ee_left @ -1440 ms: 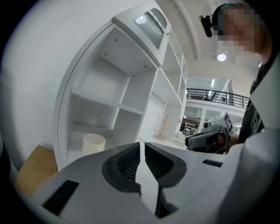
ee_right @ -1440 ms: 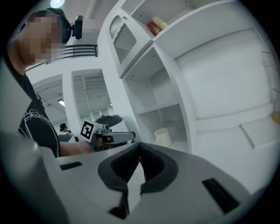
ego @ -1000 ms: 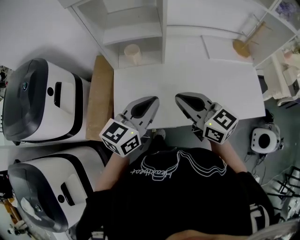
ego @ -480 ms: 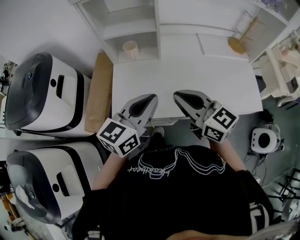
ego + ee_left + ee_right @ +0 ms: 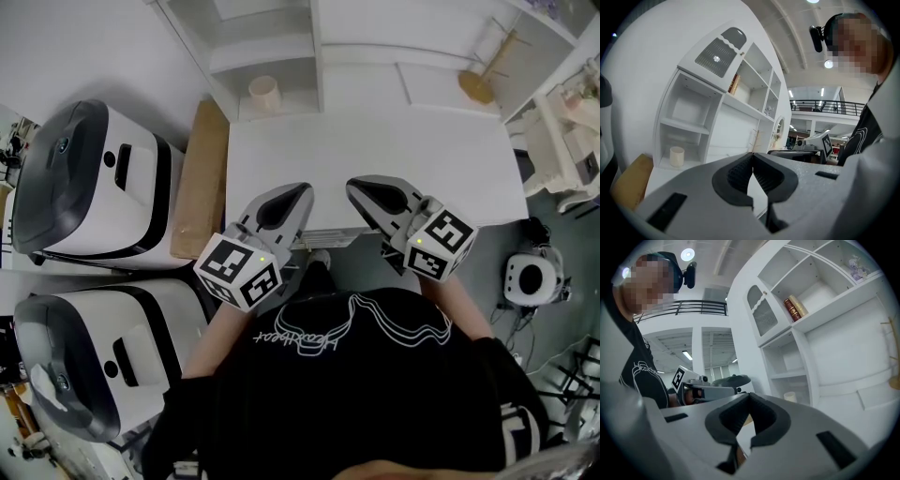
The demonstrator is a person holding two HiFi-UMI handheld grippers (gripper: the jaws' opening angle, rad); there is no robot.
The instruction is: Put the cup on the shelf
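Here, a pale cream cup (image 5: 263,93) stands upright on the white shelf (image 5: 281,105).

**A:** anyone spot the cup? where's it sitting?

**B:** yep, top of the head view, a bit left of centre. It's a small plain cream cup (image 5: 264,94), standing upright with the open mouth up. Can't make out a handle.

**A:** so is it in the shelf?

**B:** looks like it. The shelf (image 5: 265,58) is a white unit with open compartments, and the cup is in the bottom one with a board right above it. It's alone in there, roughly mid-compartment and clear of the side walls. In the left gripper view it shows lower left, pretty tiny.
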